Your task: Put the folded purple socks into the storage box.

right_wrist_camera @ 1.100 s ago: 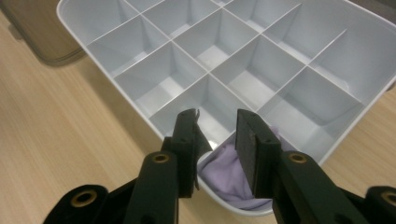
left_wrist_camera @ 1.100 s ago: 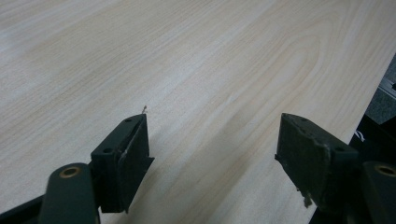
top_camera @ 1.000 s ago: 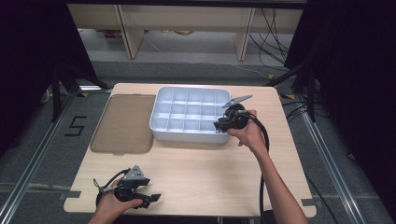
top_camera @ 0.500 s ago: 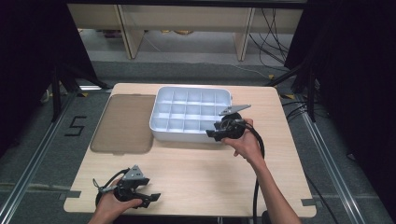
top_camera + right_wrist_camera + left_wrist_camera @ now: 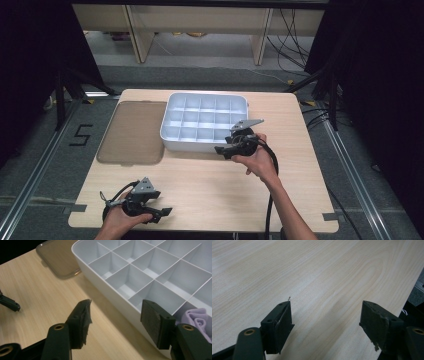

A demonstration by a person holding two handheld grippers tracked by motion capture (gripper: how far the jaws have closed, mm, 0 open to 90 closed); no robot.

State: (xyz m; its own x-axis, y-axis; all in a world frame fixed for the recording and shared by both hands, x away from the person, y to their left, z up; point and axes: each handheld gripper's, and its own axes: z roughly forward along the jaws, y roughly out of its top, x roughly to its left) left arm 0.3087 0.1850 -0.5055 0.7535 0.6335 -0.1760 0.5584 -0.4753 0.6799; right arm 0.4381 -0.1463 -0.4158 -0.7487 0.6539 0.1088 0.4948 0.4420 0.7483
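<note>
Since a second ago the right gripper (image 5: 226, 149) has drawn back from above the white plastic compartment tray (image 5: 172, 131) towards the person, and now sits at the tray's near-right corner; its jaws have just been opening, and they stand apart with nothing between them; in the right gripper view the tray's near wall runs across the gap behind them. That tray is a shallow rectangular box with rounded corners, split by thin white walls into a grid of square cells; it lies on the far middle of the pale wooden table (image 5: 210, 185); in the right gripper view a crumpled lilac cloth (image 5: 197, 317) lies in a near cell by the right jaw, while the other cells that show look bare. Just beside the tray's left side lies a flat, smoky-brown translucent plastic lid (image 5: 131, 131), its edge close against the tray.

Writing is scarce; a "5" (image 5: 82, 135) is marked on the grey floor left of the table; I can read no label on tray or lid.

With the forearm reaching in from the bottom edge, the right hand (image 5: 260, 160) wraps its gripper from behind, pointing it leftwards along the tray's front. Near the table's near-left corner the left hand (image 5: 120, 220) holds the left gripper (image 5: 165, 212) low over bare wood; its jaws gape, empty.
</note>
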